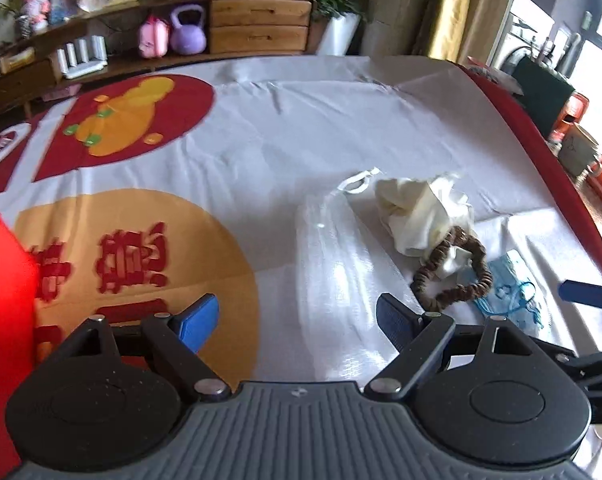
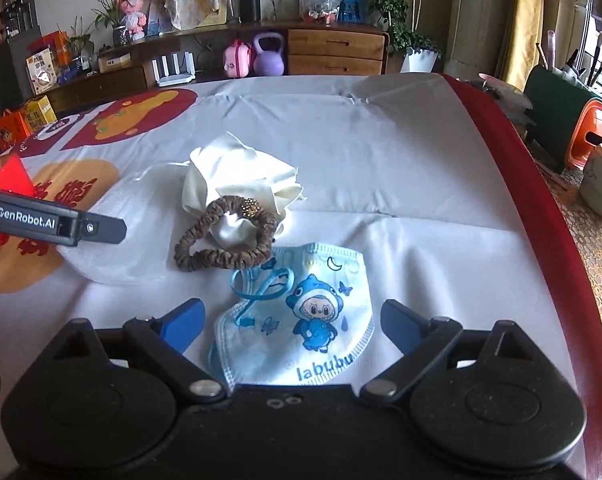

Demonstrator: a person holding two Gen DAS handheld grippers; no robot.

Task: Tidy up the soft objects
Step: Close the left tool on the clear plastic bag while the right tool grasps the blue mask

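A cream cloth lies crumpled on the table, with a brown scrunchie leaning on its near side. A child's face mask with a blue cartoon print lies just in front of my right gripper, which is open with its fingers on either side of the mask. A clear plastic bag lies left of the cloth. In the left wrist view the cloth, scrunchie, mask and bag lie ahead and right. My left gripper is open and empty above the table.
A red box stands at the left edge; it also shows in the right wrist view. The tablecloth is white with red and orange prints and a red border on the right. Shelves and drawers stand behind the table.
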